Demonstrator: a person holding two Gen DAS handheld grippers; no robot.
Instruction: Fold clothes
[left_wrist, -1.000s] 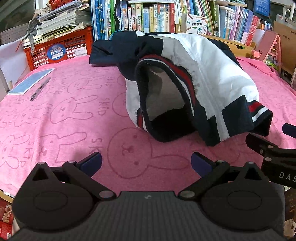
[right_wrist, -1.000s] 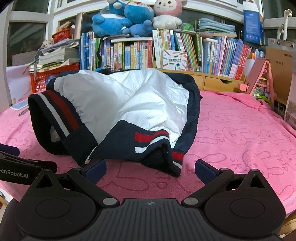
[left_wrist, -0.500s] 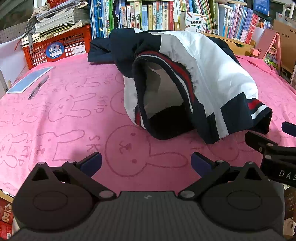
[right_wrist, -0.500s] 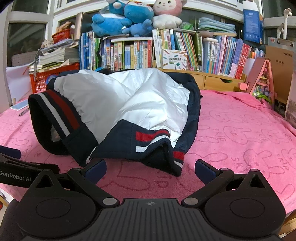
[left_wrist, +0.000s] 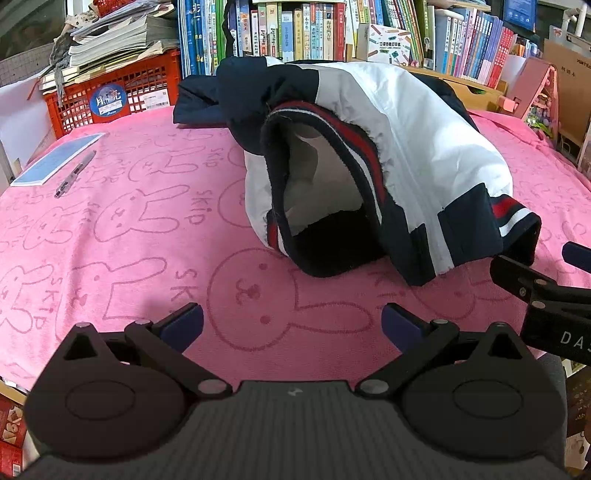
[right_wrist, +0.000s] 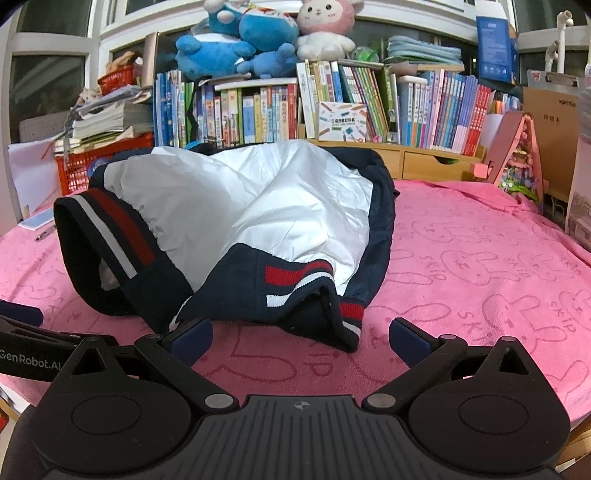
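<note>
Just ahead of both open, empty jaws: one crumpled navy-and-white jacket (left_wrist: 399, 155) on the pink-towelled counter (left_wrist: 122, 236). Left gripper (left_wrist: 291, 323), right gripper (right_wrist: 301, 336). Far left of the left jaws: one pen (left_wrist: 75, 174), one notebook (left_wrist: 57, 158).

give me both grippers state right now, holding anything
Left gripper: open, holding nothing, short of the jacket.
Right gripper: open, holding nothing, with the jacket's striped cuff just ahead of it.

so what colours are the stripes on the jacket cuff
Red and white stripes on navy ribbing of the jacket cuff, clearest in the right wrist view.
</note>
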